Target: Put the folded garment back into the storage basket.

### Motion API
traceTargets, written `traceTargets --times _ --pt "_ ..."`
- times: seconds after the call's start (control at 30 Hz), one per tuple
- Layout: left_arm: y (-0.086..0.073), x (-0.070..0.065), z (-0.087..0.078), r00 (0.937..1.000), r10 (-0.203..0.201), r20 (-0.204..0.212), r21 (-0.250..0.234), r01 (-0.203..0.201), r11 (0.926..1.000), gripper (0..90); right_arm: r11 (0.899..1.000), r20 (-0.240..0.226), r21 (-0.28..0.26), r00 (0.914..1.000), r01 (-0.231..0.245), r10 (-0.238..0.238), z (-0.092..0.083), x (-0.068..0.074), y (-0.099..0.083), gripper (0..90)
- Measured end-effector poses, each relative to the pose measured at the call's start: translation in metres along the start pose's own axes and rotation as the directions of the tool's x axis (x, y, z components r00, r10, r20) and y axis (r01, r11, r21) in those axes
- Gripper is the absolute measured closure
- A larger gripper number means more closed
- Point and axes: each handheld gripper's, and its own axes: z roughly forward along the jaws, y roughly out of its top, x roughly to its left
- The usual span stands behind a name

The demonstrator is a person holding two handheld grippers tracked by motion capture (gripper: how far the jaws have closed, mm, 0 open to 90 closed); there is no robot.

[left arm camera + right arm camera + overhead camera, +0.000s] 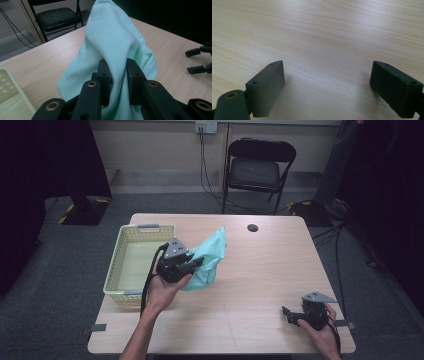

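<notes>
Left gripper (pixel 192 266) clamping a fold of the mint-green cloth (pixel 210 257), jaws pinched on the fabric from both sides. Seen along the left gripper (pixel 117 65) itself, cloth (pixel 112 42) bunching between the two black pads and rising above them in a soft peak, then draping down past the jaws on either side. Cloth hanging and trailing near the middle of the table (pixel 260 270), towards its far-left part, just beside the right wall of the yellow basket (pixel 116 265). Basket sitting at the table's left edge, its near end close to the front-left corner, grey handles at both short ends.

Right gripper (pixel 289 316) resting low near the table's front-right corner, well apart from cloth and basket, held in the person's right hand (pixel 320 332). Jaws standing wide apart with nothing between them, bare wood grain of the table (pixel 324 37) showing in the gap of the right gripper (pixel 327 75). Same right gripper (pixel 193 61) appearing at the right margin of the left gripper view, jaws parted there too.

Small dark round disc (pixel 253 227) lying near the table's far edge. Black folding chair (pixel 257 167) standing on the floor beyond that far edge.
</notes>
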Motion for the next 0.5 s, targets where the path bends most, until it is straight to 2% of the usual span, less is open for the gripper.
traceTargets --times 0.07,0.17,0.5 --pt "0.002 0.003 -0.006 0.9999 0.007 -0.012 -0.009 -0.007 0.9999 76.4 1.000 0.000 0.000 1.0000 0.000 0.000 0.000 0.000 0.000 11.7" --pt "0.002 0.008 -0.014 0.9997 -0.006 -0.023 -0.029 0.006 0.9996 76.5 1.000 0.000 0.000 1.0000 0.000 0.000 0.000 0.000 0.000 11.8" --pt "0.003 0.019 -0.029 0.9984 -0.021 -0.053 -0.058 0.018 0.9982 76.5 1.000 0.000 0.000 1.0000 -0.001 0.001 0.000 0.000 0.000 11.8"
